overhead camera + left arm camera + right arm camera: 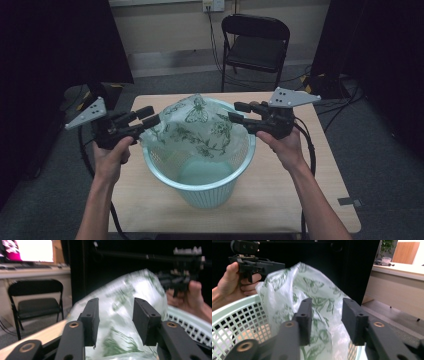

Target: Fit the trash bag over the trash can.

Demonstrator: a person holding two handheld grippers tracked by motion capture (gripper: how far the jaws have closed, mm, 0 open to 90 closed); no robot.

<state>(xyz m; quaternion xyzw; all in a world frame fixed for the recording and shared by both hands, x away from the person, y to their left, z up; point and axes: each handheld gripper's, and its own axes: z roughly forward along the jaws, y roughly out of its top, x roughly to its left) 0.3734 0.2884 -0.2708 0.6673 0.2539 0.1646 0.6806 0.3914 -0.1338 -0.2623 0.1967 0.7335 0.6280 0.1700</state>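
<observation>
A pale green mesh basket (200, 192) stands in the middle of the wooden table (310, 200). A clear plastic bag (197, 125) printed with green butterflies and plants bulges up over the basket's far half. My left gripper (150, 116) is at the bag's left edge. In the left gripper view its jaws (115, 315) stand apart, with the bag (125, 305) between and behind them, not pinched. My right gripper (237, 111) sits at the bag's right edge. Its jaws (325, 315) are also apart in front of the bag (312, 290), above the basket rim (234, 310).
A black folding chair (255, 45) stands behind the table on the grey floor. Dark curtains hang at both sides. Cables trail from each gripper off the table's edges, and more lie on the floor at the back right.
</observation>
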